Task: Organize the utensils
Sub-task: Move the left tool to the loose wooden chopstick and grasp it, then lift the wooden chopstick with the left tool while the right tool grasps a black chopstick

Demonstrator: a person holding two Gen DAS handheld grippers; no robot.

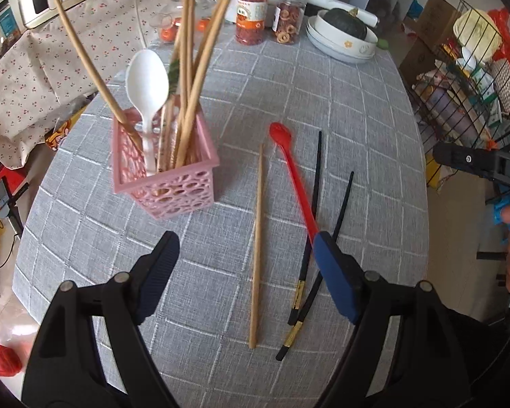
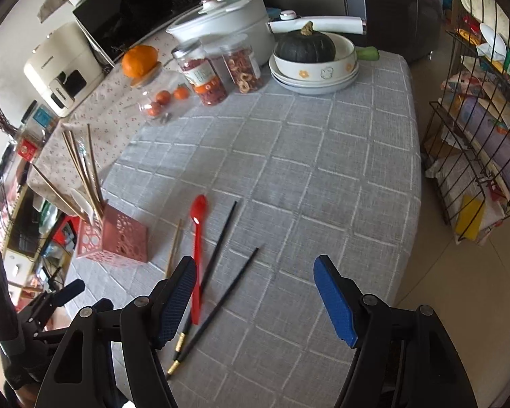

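lying loose on the grey checked tablecloth (image 1: 340, 108) are four utensils: a single pale wooden chopstick (image 1: 257, 248), a long-handled red plastic spoon (image 1: 294, 176) and two black chopsticks with gold bands (image 1: 314, 224). all run roughly parallel, long axes pointing from the near table edge toward the far edge. the pink perforated plastic holder (image 1: 166, 176), already carrying wooden chopsticks and a white plastic spoon (image 1: 148, 85), stands toward the table's left edge, just beside the wooden chopstick. the left gripper (image 1: 246, 241) hovers with jaws wide apart and empty, straddling the wooden chopstick's line, so it seems best placed for that piece. the right gripper (image 2: 255, 268) is likewise spread and empty, with the black chopsticks' handles nearest its left finger.
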